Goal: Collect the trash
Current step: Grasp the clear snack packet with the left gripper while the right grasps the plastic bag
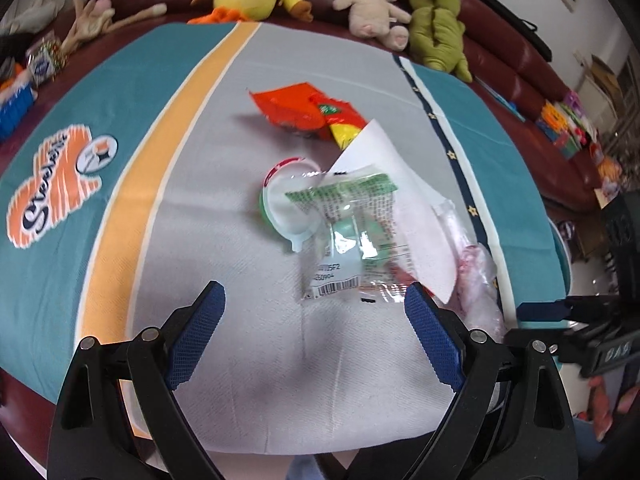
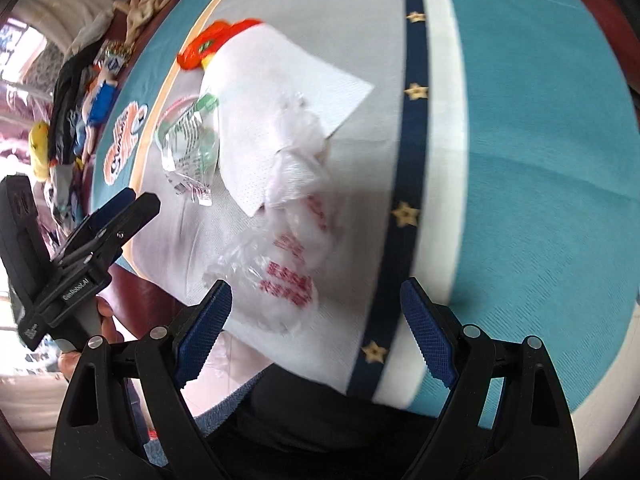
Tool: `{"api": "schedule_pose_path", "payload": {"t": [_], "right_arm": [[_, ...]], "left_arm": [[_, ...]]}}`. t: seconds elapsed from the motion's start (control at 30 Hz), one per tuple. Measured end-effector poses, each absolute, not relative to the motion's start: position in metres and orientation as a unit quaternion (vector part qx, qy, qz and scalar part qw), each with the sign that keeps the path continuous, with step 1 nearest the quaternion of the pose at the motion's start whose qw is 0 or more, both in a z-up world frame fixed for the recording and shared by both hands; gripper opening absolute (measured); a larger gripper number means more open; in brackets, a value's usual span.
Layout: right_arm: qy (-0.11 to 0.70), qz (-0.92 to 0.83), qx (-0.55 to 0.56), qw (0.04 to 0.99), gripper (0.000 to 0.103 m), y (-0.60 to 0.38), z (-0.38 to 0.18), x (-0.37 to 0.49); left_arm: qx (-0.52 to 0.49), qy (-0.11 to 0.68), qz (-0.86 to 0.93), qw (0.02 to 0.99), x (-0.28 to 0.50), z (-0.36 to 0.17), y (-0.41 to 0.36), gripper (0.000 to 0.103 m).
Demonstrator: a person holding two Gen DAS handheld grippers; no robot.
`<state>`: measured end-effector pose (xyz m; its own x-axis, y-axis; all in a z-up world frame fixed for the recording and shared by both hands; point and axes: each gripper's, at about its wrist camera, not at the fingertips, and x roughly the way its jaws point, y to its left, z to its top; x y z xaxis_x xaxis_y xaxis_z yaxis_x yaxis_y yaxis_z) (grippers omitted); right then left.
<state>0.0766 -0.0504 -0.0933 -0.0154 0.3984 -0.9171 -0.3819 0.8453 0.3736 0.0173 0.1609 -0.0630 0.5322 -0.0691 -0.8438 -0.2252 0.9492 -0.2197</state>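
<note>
We look down on a bench draped in a teal, grey and orange cloth [image 1: 120,184], with the trash gathered in one overlapping heap at the centre of the left wrist frame. Largest is the white paper napkin [image 1: 404,208], running from upper centre down to the lower right. Next comes the crumpled clear plastic bag [image 2: 280,240] with red print, lying just above and between our right gripper [image 2: 316,320] in the lower centre of its frame, its long axis slanting from lower left to upper right. Then the orange snack packet [image 1: 308,110] at upper centre, the clear wrapper [image 1: 352,240] with green print and a barcode, and the small white lid [image 1: 288,204].

Both pairs of jaws stand spread wide and grasp nothing. Our left gripper [image 1: 316,316] sits just below the clear wrapper. We judge the bag nearest the right jaws, the wrapper nearest the left.
</note>
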Motion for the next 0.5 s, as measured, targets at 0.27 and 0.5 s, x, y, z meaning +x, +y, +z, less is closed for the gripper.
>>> {"api": "schedule_pose_path", "payload": {"t": [0.27, 0.5], "right_arm": [[0.629, 0.278, -0.006, 0.726, 0.082, -0.033, -0.098, 0.078], [0.622, 0.294, -0.017, 0.726, 0.035, -0.027, -0.106, 0.071]], "left_arm": [[-0.16, 0.485, 0.04, 0.859, 0.03, -0.072, 0.158, 0.092], [-0.158, 0.493, 0.039, 0.855, 0.038, -0.077, 0.154, 0.092]]}}
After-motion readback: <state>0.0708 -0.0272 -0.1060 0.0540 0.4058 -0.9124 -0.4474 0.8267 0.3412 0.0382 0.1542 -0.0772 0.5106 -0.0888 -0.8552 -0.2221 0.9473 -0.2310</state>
